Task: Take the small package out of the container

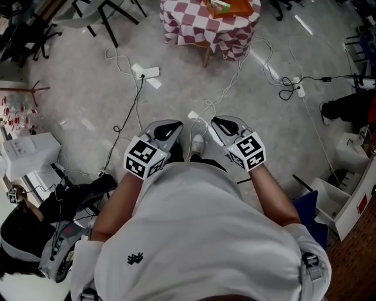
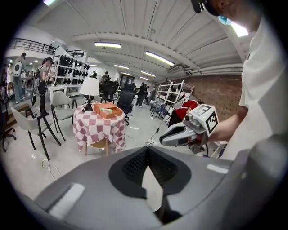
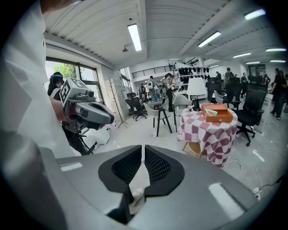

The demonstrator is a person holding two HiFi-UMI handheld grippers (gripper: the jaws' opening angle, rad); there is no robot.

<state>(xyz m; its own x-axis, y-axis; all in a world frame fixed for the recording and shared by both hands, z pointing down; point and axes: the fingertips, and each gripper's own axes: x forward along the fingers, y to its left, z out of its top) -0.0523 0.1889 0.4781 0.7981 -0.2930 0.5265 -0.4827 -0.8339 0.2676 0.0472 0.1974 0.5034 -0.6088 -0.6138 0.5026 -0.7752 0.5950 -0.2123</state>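
An orange box-like container (image 1: 230, 7) sits on a small round table with a red-and-white checked cloth (image 1: 200, 26), far ahead of me across the floor. A small green-and-white package (image 3: 210, 112) lies inside the container (image 3: 217, 113). The left gripper view shows the container (image 2: 107, 110) on the same table (image 2: 96, 128). Both grippers are held close to the person's chest, well away from the table. My left gripper (image 1: 174, 130) (image 2: 147, 148) is shut with its tips touching and nothing held. My right gripper (image 1: 216, 122) (image 3: 143, 147) shows a narrow slit between its jaws, with nothing between them.
White cables and a power strip (image 1: 145, 72) lie on the grey floor between me and the table. White boxes (image 1: 29, 154) stand at the left, shelving (image 1: 346, 194) at the right. A table lamp (image 3: 196, 90) stands beside the container. Chairs (image 2: 38, 123) and people are farther back.
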